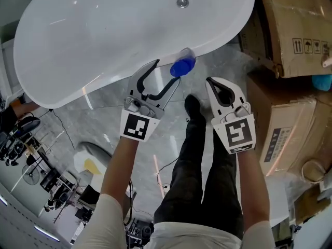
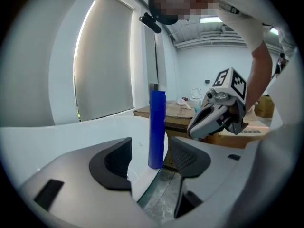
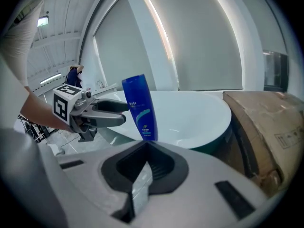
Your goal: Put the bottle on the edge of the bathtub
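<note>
A blue bottle (image 1: 182,66) stands upright on the near rim of the white bathtub (image 1: 104,35). My left gripper (image 1: 167,71) is open just left of it, and its fingers do not touch the bottle. In the left gripper view the bottle (image 2: 156,129) rises on the tub rim (image 2: 71,137) just beyond the gap between the spread jaws of that gripper (image 2: 151,152). My right gripper (image 1: 210,82) hangs shut and holds nothing, to the right of the bottle and nearer to me. The right gripper view shows the bottle (image 3: 140,108) with the left gripper (image 3: 118,113) beside it.
Cardboard boxes (image 1: 290,25) (image 1: 282,123) crowd the right side, close to the tub's end. The person's dark trouser legs and shoe (image 1: 193,108) stand on the marble floor (image 1: 109,123) below the rim. The tub drain (image 1: 182,2) is far up. Cables and gear (image 1: 31,154) lie at lower left.
</note>
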Available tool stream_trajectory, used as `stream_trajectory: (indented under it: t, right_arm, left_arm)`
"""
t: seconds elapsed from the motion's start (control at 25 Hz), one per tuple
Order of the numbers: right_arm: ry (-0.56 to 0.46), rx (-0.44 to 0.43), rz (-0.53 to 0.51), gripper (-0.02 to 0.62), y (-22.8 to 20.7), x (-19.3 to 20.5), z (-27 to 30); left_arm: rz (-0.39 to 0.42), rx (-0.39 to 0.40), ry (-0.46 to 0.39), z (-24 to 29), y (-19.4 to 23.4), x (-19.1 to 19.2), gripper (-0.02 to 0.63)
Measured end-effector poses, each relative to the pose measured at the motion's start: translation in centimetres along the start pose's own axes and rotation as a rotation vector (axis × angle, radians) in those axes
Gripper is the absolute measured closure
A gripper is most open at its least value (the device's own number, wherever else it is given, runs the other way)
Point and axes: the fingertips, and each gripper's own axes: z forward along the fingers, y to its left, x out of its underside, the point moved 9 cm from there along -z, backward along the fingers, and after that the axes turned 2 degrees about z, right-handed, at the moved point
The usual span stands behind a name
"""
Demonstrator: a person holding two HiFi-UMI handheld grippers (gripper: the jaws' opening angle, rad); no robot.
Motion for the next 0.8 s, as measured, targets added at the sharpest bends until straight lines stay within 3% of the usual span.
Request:
stream_trajectory:
  t: [0.2, 0.52, 0.8]
  right_arm:
    - [-0.022, 0.010, -0.036, 0.594, 0.9, -2.9, -1.8]
    - [-0.016, 0.045, -0.084, 0.594, 2.1, -7.7, -6.3]
    - [-0.024, 0.044, -0.121, 0.594, 4.2, -12.7, -10.5]
  left_arm:
    - [-0.020, -0.058, -0.011, -2.4, -0.5, -2.3, 0.385]
    - [-0.202, -0.185, -0.077, -6.5, -1.4, -8.2, 0.437]
    - [-0.220, -0.265, -0.056, -10.0, -1.7, -13.9, 0.492]
